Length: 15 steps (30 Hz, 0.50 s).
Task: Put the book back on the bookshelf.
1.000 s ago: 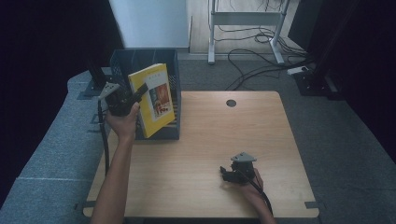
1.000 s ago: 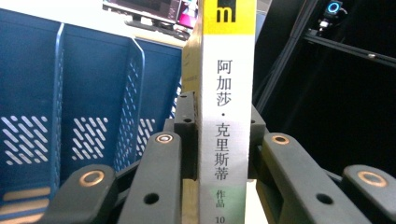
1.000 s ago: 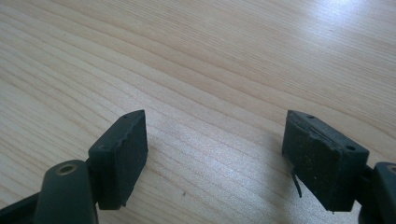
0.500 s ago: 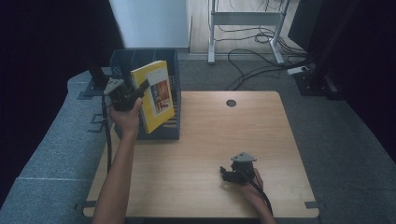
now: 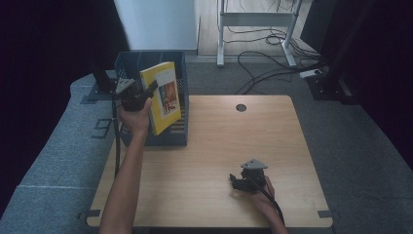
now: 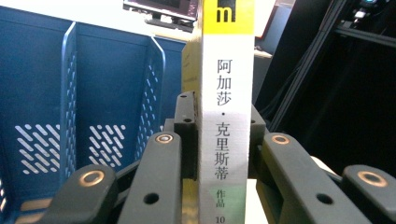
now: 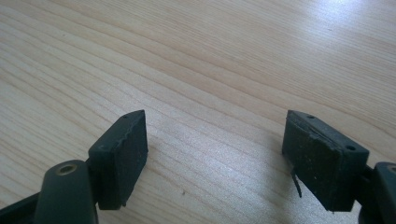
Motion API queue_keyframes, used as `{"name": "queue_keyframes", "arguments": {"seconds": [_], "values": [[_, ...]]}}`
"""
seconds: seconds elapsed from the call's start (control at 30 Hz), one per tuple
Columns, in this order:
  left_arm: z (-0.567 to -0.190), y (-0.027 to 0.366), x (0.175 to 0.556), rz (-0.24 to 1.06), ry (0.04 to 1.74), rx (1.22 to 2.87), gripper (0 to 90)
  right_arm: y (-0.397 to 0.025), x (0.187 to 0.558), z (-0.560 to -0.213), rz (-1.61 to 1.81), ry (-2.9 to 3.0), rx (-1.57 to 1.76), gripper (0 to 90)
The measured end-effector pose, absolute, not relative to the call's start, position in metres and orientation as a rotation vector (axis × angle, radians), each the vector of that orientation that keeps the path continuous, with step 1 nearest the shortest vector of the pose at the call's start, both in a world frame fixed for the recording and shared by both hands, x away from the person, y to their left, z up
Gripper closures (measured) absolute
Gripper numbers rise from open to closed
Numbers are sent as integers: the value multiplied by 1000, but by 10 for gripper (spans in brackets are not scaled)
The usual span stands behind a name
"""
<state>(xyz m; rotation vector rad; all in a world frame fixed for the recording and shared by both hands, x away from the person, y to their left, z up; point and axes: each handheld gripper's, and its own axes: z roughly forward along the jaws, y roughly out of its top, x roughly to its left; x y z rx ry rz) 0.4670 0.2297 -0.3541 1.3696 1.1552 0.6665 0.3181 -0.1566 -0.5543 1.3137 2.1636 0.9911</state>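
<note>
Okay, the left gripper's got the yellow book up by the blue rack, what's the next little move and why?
Probably lower the yellow book straight down into a slot of the blue file rack. The left gripper is shut on its spine, holding it upright above the rack and slightly tilted. The dividers stand open right beside it. The right gripper rests open on the table.

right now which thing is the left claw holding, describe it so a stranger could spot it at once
Start at the wooden table and look to its far left corner, where a dark blue slotted file rack stands. Just above the rack, the left claw grips a thin book by its spine. It is the one bright yellow thing there, with a picture on its cover and Chinese characters down its white spine.
</note>
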Motion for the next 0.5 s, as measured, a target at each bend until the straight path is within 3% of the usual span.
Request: {"name": "queue_keyframes", "arguments": {"seconds": [0.5], "values": [[-360, 215, 488, 666, 1171, 1401, 756, -157, 318, -554, 989, 2160, 1315, 218]]}}
